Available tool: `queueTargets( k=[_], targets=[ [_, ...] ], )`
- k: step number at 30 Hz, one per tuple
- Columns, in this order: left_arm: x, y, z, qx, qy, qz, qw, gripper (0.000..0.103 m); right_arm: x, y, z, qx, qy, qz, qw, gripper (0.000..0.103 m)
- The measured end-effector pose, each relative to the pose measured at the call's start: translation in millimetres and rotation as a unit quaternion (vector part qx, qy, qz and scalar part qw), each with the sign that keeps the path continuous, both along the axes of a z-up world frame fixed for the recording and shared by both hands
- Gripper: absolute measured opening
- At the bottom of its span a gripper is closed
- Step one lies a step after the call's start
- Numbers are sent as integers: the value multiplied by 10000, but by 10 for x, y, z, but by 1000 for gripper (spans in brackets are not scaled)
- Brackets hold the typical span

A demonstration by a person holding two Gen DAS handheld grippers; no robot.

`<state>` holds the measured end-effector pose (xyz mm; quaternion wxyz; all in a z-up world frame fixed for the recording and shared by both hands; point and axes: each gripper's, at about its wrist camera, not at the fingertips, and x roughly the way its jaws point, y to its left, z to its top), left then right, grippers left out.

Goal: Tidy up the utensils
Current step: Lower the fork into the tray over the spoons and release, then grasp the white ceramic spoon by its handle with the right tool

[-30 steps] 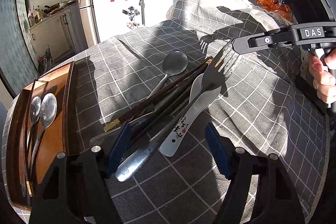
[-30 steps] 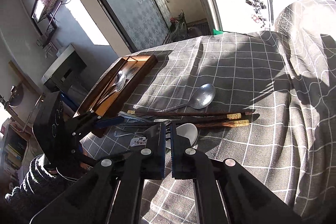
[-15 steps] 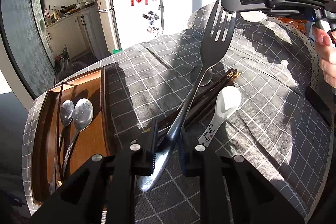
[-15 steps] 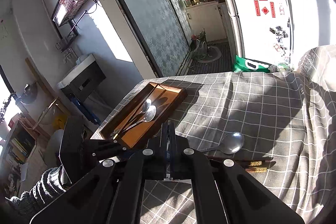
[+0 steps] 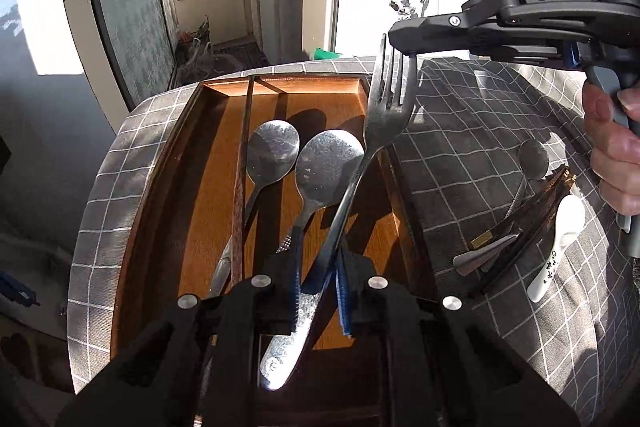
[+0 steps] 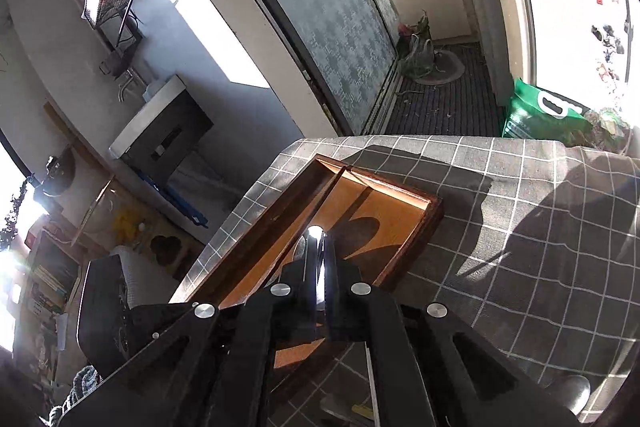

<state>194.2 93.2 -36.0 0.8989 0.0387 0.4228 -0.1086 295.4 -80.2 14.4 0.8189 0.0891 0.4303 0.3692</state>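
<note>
Left gripper (image 5: 318, 263) nearly closed on fork (image 5: 384, 115) handle over wooden tray (image 5: 192, 131), right gripper (image 6: 320, 259) pinching fork's tines, jaws together.

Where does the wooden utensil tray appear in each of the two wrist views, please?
Left wrist: the wooden tray fills the centre-left, two spoons in it, under the fork in the left gripper.
Right wrist: the tray sits centre, just beyond the right gripper.
Shared landmark: the grey checked tablecloth.
</note>
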Motion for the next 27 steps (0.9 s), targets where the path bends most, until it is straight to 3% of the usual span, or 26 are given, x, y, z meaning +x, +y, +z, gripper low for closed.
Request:
queueTargets(
  k=[8,9,11,12,13,16,19,22,24,27],
  targets=[
    [104,35,-37,105,9,80,9999,13,226,182,-359,-18,429,-73,9991,7],
    [91,32,-37,127,-5,70,9999,13,205,169,-357,12,451,-43,9990,11],
    [82,49,-34,133,-40,87,9999,11,122,76,-304,126,441,-37,9989,28],
    [76,53,-33,161,-45,113,9998,11,59,0,-261,151,399,-89,9991,46],
    [73,64,-33,163,-45,130,9998,10,-9,-84,-214,168,354,-118,9992,53],
    [42,60,-30,249,-67,83,9996,12,-225,-442,-59,59,212,-246,9995,54],
    [-25,66,4,316,-161,25,9994,17,-484,-907,36,-142,142,-562,9982,56],
    [-156,75,81,228,-351,-83,9991,34,-781,-1341,5,-239,162,-801,9964,56],
    [-263,34,143,208,-448,-137,9987,39,-953,-1566,-79,-307,209,-932,9950,56],
    [-430,-100,236,94,-602,-311,9977,60,-1166,-1815,-241,-317,328,-1126,9926,56]
  ],
)
